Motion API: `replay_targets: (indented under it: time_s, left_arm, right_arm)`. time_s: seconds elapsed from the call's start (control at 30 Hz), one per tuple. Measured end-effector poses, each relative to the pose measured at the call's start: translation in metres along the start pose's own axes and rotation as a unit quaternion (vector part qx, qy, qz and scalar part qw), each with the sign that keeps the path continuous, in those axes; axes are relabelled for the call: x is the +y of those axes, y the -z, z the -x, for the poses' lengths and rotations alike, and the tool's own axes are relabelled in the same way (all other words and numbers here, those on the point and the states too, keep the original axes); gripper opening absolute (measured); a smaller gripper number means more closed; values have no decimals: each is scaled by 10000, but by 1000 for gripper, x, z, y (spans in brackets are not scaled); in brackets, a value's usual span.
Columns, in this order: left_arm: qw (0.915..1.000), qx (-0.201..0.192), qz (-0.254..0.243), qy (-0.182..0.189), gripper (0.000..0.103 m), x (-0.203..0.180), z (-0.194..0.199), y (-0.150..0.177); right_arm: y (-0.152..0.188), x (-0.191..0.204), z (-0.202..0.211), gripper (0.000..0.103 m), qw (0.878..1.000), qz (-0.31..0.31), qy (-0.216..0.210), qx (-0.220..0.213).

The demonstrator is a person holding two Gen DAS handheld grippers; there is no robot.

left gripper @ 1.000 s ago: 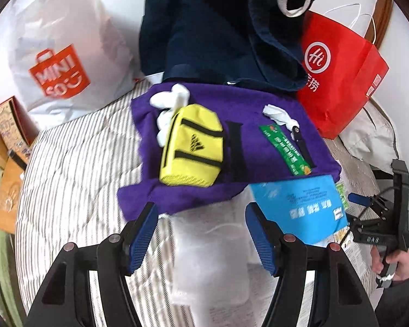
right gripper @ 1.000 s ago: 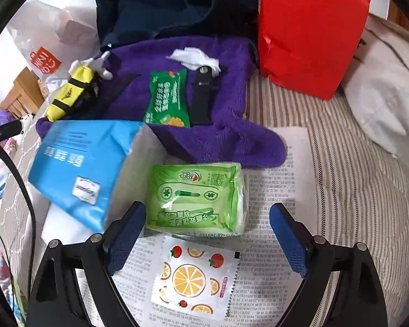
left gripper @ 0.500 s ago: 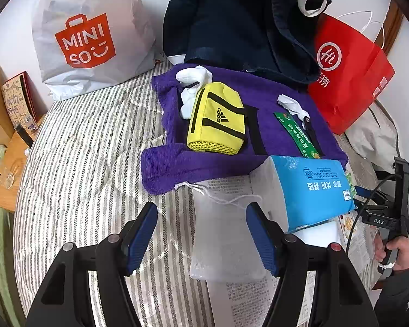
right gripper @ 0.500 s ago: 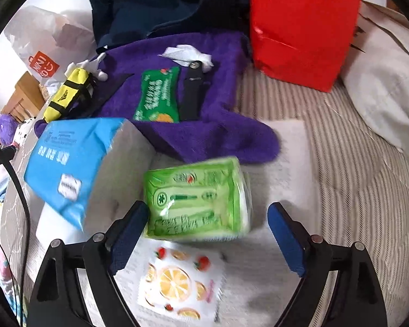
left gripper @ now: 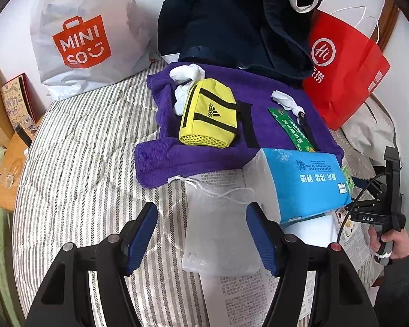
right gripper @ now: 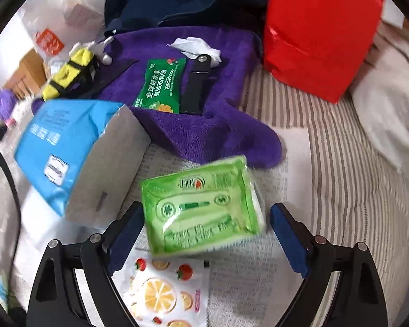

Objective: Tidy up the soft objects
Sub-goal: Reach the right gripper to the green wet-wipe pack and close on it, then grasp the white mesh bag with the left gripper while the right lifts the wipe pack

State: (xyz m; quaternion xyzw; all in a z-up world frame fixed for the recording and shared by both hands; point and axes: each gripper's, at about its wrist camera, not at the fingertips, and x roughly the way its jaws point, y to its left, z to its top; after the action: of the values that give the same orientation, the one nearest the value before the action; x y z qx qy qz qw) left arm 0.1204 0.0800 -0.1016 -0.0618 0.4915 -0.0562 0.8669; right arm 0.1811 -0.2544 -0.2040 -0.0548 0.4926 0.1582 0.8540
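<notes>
Since half a second ago, the green tissue pack (right gripper: 201, 204) has been tilted and brought closer between the right gripper's (right gripper: 204, 231) wide-spread fingers; whether it is touched cannot be told. The left gripper (left gripper: 201, 226) is held wide apart over a translucent drawstring pouch (left gripper: 218, 231) lying on printed newspaper (left gripper: 248, 294). From left to right, a crinkled white MINISO bag (left gripper: 81, 35), a yellow adidas pouch (left gripper: 208, 114) on a fuzzy purple towel (left gripper: 163, 160), a glossy blue tissue pack (left gripper: 305, 185) and a red paper bag (left gripper: 343, 65) are seen. Only the right view shows a fruit-printed sachet (right gripper: 163, 294).
</notes>
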Motion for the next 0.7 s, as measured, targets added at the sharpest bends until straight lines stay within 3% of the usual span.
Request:
replay_targets:
  time_s: [0.13, 0.33, 0.4, 0.6, 0.7]
  left_arm:
    - [10000, -6, 20, 2, 66, 2, 1, 6]
    - [9999, 47, -123, 74, 66, -1, -7, 20]
    - [9996, 74, -271, 88, 74, -7, -13, 27]
    - [9979, 199, -608, 123, 77, -25, -38, 41]
    - [9960, 247, -852, -69, 78, -37, -50, 45]
  right_arm:
    - [3, 6, 0, 77, 9994, 285, 136, -145]
    - [11, -6, 14, 76, 9998, 29, 59, -192]
    - [14, -8, 23, 76, 9996, -38, 91, -267]
    - [19, -10, 53, 76, 9978, -411, 53, -519]
    - [18, -10, 65, 76, 9960, -589, 52, -665]
